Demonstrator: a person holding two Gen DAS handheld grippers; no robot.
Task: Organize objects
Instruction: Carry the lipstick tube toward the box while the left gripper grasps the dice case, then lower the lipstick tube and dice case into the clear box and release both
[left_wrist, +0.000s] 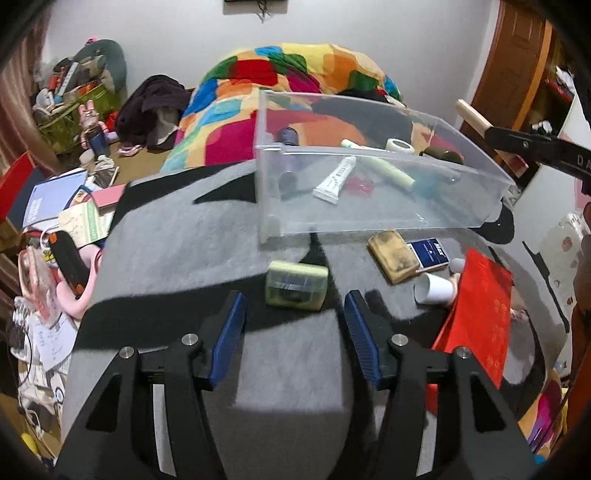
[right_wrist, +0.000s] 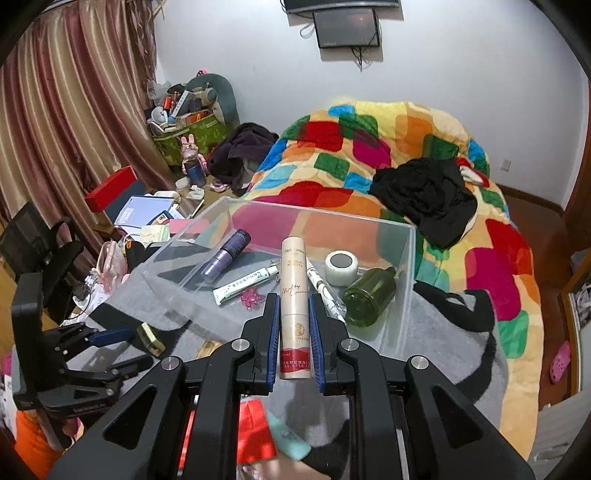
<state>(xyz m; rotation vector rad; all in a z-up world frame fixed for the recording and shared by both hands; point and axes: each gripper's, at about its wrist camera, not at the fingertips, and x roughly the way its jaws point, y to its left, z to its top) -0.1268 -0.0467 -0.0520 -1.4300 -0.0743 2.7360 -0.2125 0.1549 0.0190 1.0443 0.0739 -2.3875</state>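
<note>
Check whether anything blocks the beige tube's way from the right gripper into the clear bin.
Nothing visible blocks it. The right gripper holds the beige tube at the clear bin's open top. Below lie a white tube, a pink clip, a pen and a green bottle.

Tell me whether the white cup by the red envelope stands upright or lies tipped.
Tipped. The white cup lies on its side on the grey blanket, its open mouth facing left.

L gripper (left_wrist: 295, 314) open, green case (left_wrist: 296, 283) just ahead, clear bin (left_wrist: 369, 221) beyond
</note>
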